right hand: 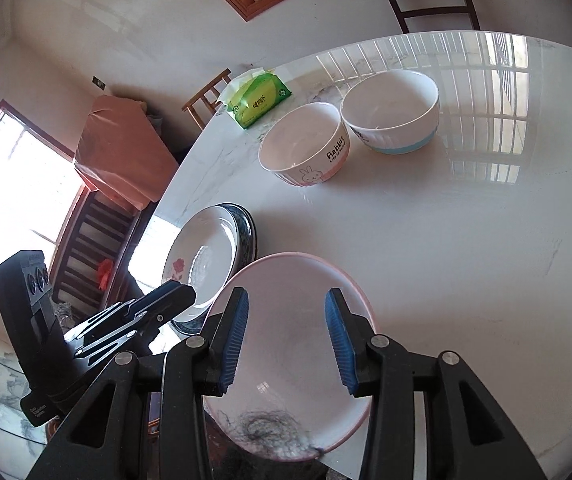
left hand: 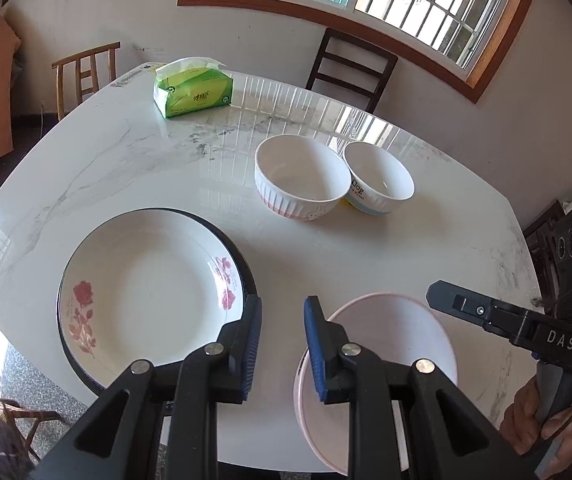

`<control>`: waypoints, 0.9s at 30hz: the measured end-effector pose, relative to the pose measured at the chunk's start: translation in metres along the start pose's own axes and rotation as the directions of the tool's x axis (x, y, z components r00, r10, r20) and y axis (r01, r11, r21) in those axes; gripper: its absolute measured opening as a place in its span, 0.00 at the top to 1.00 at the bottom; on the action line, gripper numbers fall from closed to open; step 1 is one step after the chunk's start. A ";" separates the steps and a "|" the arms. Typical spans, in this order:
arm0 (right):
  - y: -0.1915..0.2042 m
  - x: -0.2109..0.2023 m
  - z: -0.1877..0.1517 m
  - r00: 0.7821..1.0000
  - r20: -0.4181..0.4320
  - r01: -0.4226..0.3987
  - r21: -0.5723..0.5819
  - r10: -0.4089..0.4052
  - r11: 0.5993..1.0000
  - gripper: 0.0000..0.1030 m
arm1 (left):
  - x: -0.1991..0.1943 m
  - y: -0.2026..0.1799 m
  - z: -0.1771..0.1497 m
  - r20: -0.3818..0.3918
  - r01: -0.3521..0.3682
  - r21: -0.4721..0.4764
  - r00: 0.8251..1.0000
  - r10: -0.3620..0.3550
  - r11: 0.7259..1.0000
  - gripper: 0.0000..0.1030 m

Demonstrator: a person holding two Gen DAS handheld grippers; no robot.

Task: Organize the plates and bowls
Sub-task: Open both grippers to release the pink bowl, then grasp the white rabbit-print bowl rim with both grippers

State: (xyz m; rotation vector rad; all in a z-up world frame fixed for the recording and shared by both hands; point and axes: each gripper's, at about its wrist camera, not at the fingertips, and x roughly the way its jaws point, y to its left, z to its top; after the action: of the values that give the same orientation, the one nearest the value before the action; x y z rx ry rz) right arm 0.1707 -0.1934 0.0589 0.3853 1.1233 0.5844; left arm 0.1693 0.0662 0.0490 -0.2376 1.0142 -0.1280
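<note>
A white rose-patterned plate [left hand: 150, 292] sits nested in a dark-rimmed plate [left hand: 242, 260] at the table's near left; the stack also shows in the right wrist view [right hand: 206, 256]. A pink-rimmed plate [left hand: 389, 328] lies at the near right edge [right hand: 286, 312]. A pink rabbit bowl [left hand: 299, 178] [right hand: 303, 148] and a blue-banded bowl [left hand: 379, 178] [right hand: 391, 110] stand side by side farther back. My left gripper [left hand: 282, 340] is open and empty between the two plates. My right gripper [right hand: 286, 336] is open and empty over the pink-rimmed plate.
A green tissue pack [left hand: 192, 88] lies at the far side of the white marble table [left hand: 166, 168]. Wooden chairs [left hand: 351, 68] stand behind the table. The table's near edge runs just under both grippers.
</note>
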 end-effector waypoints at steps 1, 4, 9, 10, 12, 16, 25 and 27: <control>0.000 0.002 0.005 1.000 -0.002 0.005 0.005 -0.005 1.000 0.62 | 0.003 0.001 0.007 -0.011 0.006 -0.004 1.000 -0.006 1.000 0.77; 0.000 0.009 0.020 1.000 -0.005 0.023 0.016 -0.023 1.000 0.63 | 0.014 0.003 0.030 -0.033 0.025 -0.020 0.999 -0.026 0.999 0.67; -0.002 0.025 0.051 1.000 -0.027 0.017 0.069 -0.015 0.997 0.63 | 0.042 0.010 0.074 -0.058 0.032 -0.027 0.998 -0.033 0.999 0.65; -0.003 0.028 0.057 0.999 -0.031 0.021 0.080 -0.018 0.997 0.63 | 0.049 0.012 0.083 -0.069 0.023 -0.032 0.997 -0.025 0.999 0.65; -0.006 0.034 0.068 0.999 -0.039 0.029 0.104 -0.025 0.994 0.63 | 0.063 0.016 0.098 -0.084 0.028 -0.048 0.996 -0.032 0.998 0.65; -0.009 0.055 0.087 0.997 -0.068 0.056 0.144 -0.046 0.988 0.63 | 0.089 0.023 0.120 -0.116 0.056 -0.079 0.991 -0.065 0.995 0.65; -0.017 0.090 0.114 0.994 -0.089 0.089 0.218 -0.071 0.972 0.63 | 0.130 0.026 0.141 -0.167 0.020 -0.047 0.986 -0.027 0.999 0.65; -0.020 0.096 0.117 0.992 -0.096 0.104 0.231 -0.084 0.967 0.63 | 0.135 0.026 0.142 -0.167 0.012 -0.043 0.986 -0.019 0.999 0.65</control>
State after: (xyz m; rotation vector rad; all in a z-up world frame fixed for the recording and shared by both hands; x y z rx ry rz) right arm 0.3129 -0.1500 0.0239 0.5120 1.2917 0.3877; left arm 0.3611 0.0816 0.0033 -0.2767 1.1833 -0.1429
